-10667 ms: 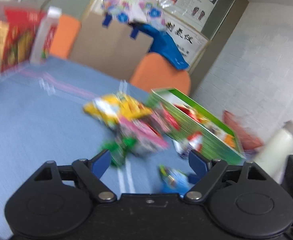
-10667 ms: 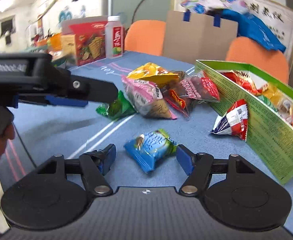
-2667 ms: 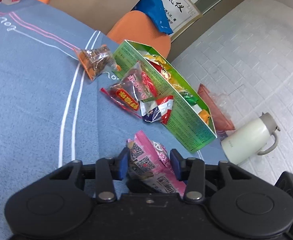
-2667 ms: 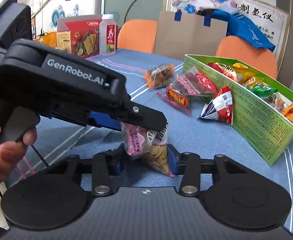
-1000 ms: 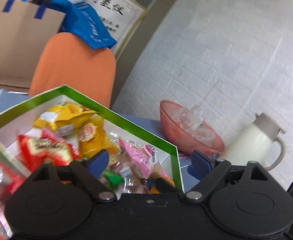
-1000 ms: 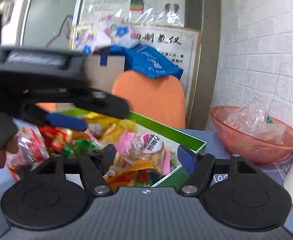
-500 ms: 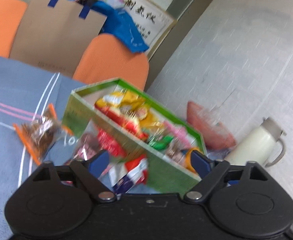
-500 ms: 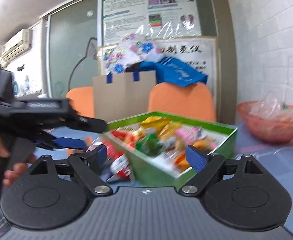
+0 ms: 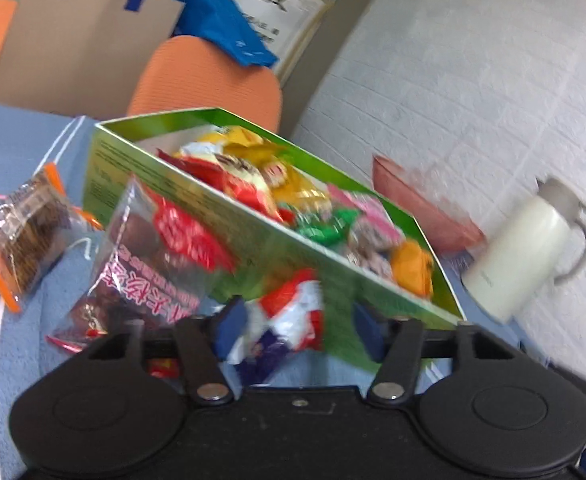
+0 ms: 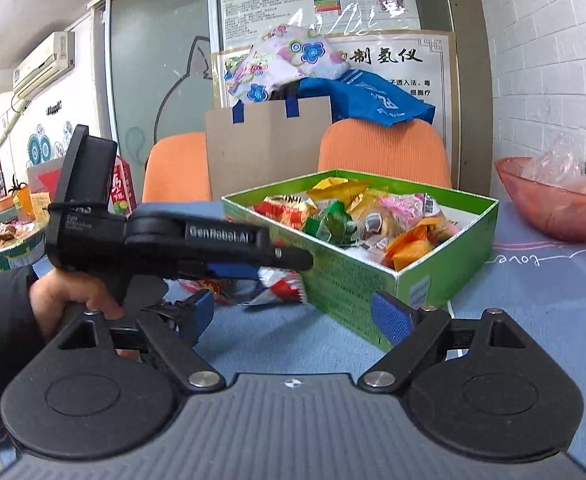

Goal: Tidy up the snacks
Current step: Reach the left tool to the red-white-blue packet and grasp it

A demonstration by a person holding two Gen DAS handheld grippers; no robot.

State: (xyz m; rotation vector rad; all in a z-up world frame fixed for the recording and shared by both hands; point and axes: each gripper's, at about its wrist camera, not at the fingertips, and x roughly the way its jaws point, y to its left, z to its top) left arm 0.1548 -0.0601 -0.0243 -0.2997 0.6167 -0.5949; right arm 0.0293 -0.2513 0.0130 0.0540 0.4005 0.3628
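Lowered from the green box (image 9: 333, 264), the left gripper's (image 9: 297, 326) spread fingers now bracket a red-white-blue packet (image 9: 289, 320).

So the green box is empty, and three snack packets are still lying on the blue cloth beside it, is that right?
Not quite. The green box is not empty: the right wrist view shows it holding many packets. The rest holds: the red-white-blue packet, the clear packet with the red label and the orange-edged packet lie on the blue cloth beside it, seen in the left wrist view.
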